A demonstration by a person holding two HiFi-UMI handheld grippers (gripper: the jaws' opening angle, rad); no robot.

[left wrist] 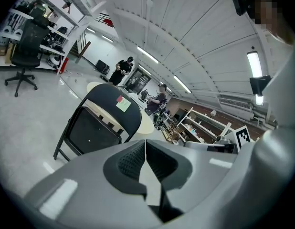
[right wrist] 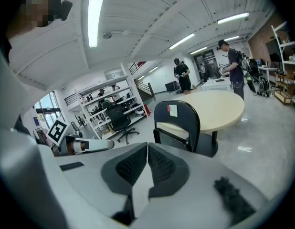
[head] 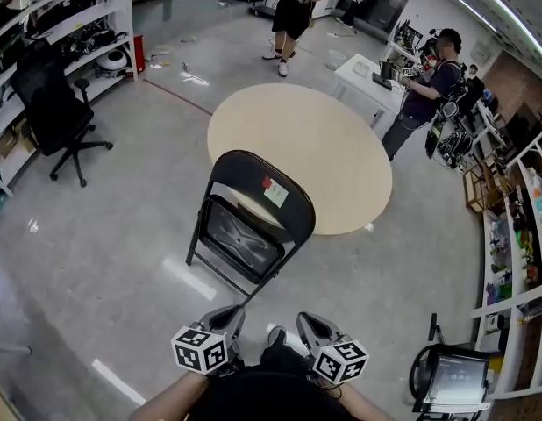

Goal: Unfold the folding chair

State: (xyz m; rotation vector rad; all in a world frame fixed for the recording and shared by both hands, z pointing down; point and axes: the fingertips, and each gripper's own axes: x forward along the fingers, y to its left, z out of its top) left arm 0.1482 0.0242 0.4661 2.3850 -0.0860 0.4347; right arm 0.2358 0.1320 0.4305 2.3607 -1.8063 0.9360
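Floor (head: pixel 122 261): grey, polished, reflecting the ceiling lights, and carrying everything in view. A black folding chair (head: pixel 253 222) is standing upright on its legs, just beside the near rim of a round beige table (head: pixel 306 147), which is also standing on the floor. A black office chair (head: pixel 56 112) is sitting at left by white shelving (head: pixel 78 24). A red line (head: pixel 179 96) is running across the floor left of the table. A person (head: pixel 293 11) is standing further back, near a small white table (head: pixel 366 70).
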